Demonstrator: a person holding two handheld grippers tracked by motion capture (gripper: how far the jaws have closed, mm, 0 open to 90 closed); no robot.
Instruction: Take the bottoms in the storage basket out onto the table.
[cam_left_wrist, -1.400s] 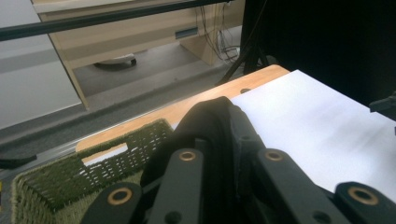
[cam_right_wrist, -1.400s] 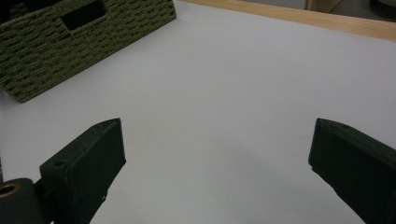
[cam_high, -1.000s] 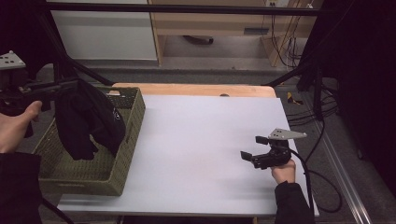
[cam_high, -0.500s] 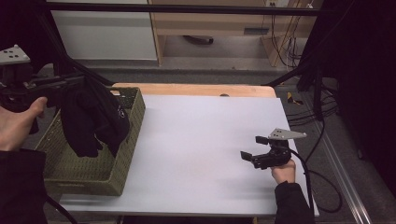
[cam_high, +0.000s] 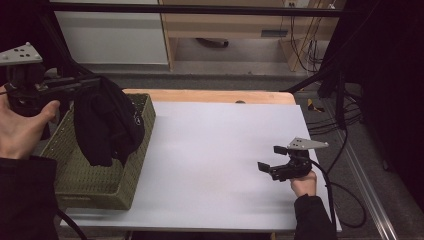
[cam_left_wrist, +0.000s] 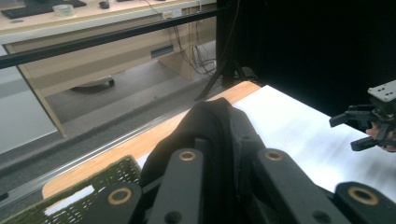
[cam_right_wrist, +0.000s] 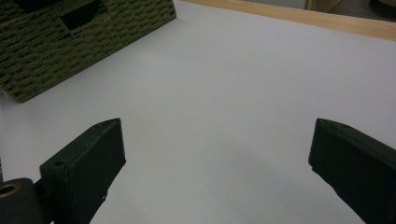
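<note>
Wide bare white table (cam_high: 215, 150) from 12 o'clock down to 6 o'clock, lots of room to pass. At 9 o'clock, blocked by a green woven basket (cam_high: 100, 185) with tall walls. Above it, in the way, a black cloth (cam_high: 107, 125) hanging into the basket. At 4 o'clock, a little spot taken by the right gripper (cam_high: 272, 157).

A wooden desk (cam_high: 225, 25) stands beyond the white table (cam_high: 220, 165).

Item count: one black garment (cam_high: 107, 125), one green woven basket (cam_high: 95, 182), one white table (cam_high: 220, 165), two handheld grippers: left (cam_high: 92, 82), right (cam_high: 272, 157).
</note>
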